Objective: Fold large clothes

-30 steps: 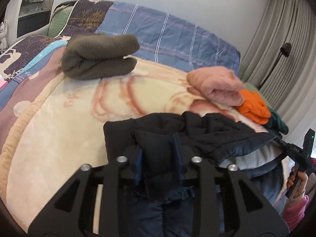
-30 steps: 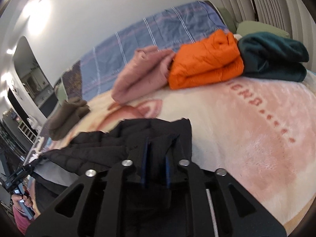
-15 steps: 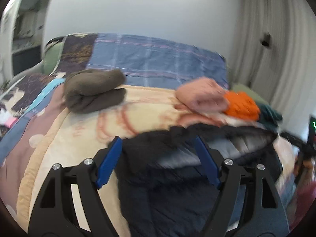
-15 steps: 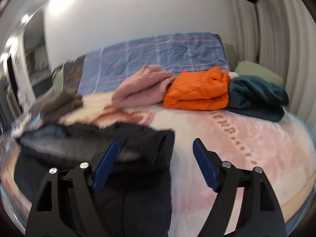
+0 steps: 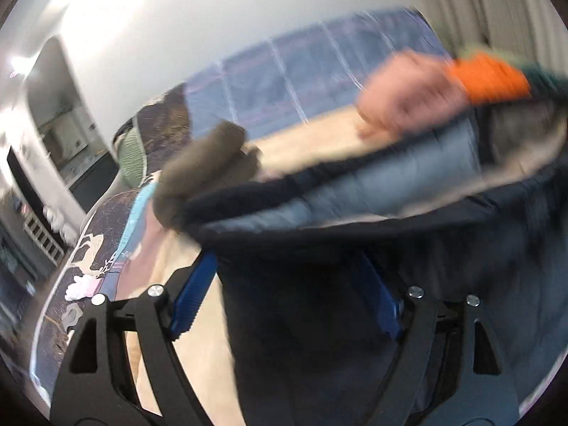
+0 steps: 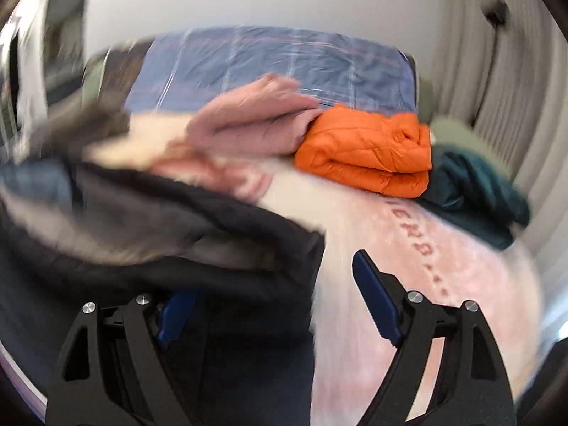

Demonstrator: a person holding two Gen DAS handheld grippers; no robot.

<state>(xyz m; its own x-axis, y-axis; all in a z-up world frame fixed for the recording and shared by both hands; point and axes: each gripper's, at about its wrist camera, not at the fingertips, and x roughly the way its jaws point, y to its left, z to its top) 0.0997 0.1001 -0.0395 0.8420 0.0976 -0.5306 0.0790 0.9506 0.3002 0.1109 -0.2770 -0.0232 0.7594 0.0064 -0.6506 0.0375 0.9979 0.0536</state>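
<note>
A dark navy padded jacket [image 5: 355,319] lies folded on the bed, its grey-blue lining showing along the upper edge. My left gripper [image 5: 285,259] hovers over the jacket's left end with its jaws opening. Cloth lies between them, but the left blue pad [image 5: 193,294] stands clear of it. In the right wrist view the jacket [image 6: 177,230] fills the lower left. My right gripper [image 6: 273,273] is at its right edge, jaws opening. The right pad [image 6: 376,305] is over bare blanket, and the left pad is half hidden by jacket cloth. Both views are blurred.
Folded clothes sit further up the bed: an olive-brown one [image 5: 202,170], a pink one [image 6: 255,113], an orange puffer [image 6: 365,149] and a teal one [image 6: 472,191]. A cream and pink blanket [image 6: 408,266] covers the bed. Curtains hang on the right.
Both grippers were shut on folds of the dark jacket a second ago. They have let go and their jaws now stand wide. Both views have rolled, and the left one has swung sideways.
</note>
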